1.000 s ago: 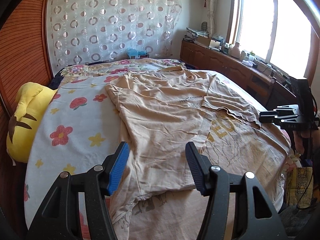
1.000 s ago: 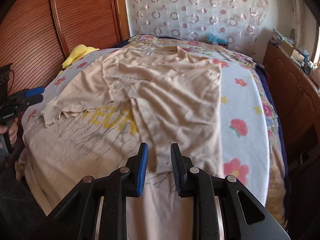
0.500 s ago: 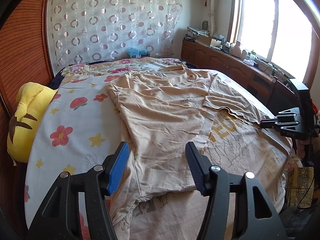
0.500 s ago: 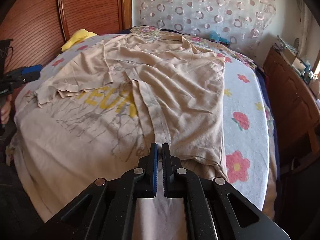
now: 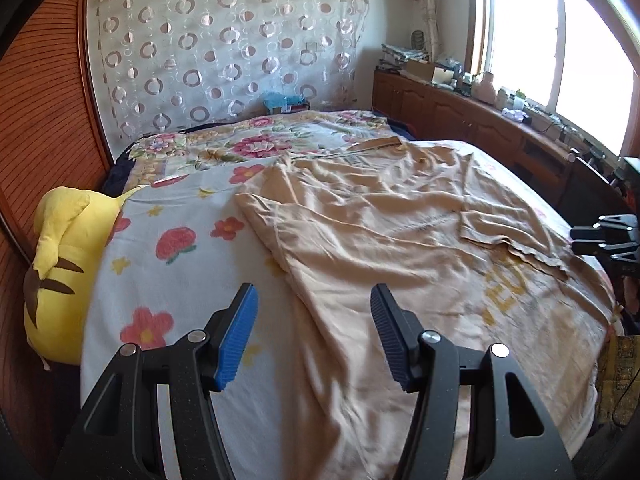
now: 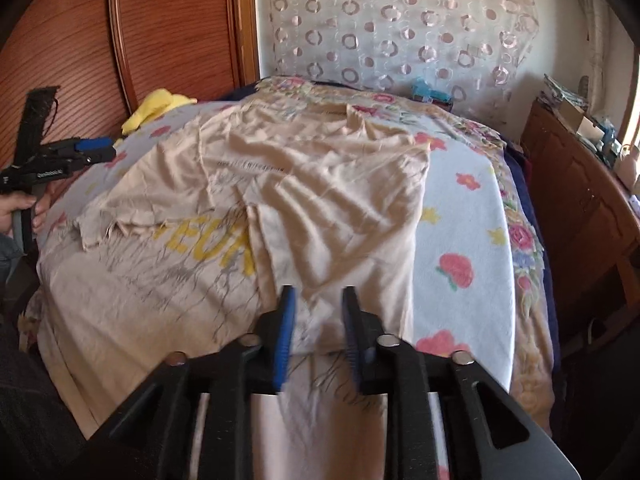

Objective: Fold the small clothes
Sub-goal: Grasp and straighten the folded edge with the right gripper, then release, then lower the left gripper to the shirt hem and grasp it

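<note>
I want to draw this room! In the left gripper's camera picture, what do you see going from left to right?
Yellow plush toy → flowered sheet → beige T-shirt → right gripper.

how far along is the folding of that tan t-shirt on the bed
Partly done. The t-shirt lies on the bed with both sides and a sleeve folded inward. The right gripper has just been opening, its jaws apart over the hem; the left gripper is open, holding nothing. Folding it lengthwise remains.
</note>
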Demonstrator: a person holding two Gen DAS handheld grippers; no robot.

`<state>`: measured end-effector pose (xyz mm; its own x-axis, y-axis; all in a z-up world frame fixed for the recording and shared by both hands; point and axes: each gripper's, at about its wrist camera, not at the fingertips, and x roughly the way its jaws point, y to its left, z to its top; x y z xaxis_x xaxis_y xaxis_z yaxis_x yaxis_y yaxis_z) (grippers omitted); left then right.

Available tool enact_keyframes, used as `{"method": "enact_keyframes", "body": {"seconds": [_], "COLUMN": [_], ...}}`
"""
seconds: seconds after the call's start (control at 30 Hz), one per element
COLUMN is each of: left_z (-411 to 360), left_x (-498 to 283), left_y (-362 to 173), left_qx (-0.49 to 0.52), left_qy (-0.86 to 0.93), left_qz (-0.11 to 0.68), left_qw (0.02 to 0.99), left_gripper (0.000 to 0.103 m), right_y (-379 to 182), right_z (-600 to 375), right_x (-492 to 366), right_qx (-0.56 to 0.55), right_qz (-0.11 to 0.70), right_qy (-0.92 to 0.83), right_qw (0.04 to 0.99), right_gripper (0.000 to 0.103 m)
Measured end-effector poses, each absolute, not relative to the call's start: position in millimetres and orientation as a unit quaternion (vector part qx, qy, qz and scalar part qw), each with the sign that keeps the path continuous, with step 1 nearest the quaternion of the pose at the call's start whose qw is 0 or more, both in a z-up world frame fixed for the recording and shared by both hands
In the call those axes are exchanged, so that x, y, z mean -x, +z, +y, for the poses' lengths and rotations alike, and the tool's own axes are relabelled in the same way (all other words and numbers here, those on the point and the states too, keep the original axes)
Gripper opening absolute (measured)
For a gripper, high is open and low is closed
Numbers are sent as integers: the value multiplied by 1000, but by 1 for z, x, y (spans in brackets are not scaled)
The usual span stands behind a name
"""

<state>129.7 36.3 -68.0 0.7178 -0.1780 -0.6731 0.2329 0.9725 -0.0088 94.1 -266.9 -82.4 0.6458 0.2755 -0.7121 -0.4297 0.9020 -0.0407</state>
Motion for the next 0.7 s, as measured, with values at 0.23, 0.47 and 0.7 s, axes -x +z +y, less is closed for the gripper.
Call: {"method": "enact_keyframes", "body": {"seconds": [0.23, 0.47, 0.7], "left_z": [41, 44, 47], "left_x": [-193, -231, -252], "left_y": [-77, -91, -104], "left_qx": [-52, -37, -25], "left_qy": [-120, -132, -136], "left_qz": [393, 421, 441], "left_qw": [910, 897, 887], "left_gripper": [60, 51, 45], "right_y": [-75, -92, -106], "right_z": [-283, -281, -275], "right_x": [-159, -240, -300], "right_qx": [73, 59, 67], "right_qz": [372, 400, 412], "right_qy": [158, 142, 141], "right_qw": [912, 903, 898], "right_gripper": [38, 38, 38]}}
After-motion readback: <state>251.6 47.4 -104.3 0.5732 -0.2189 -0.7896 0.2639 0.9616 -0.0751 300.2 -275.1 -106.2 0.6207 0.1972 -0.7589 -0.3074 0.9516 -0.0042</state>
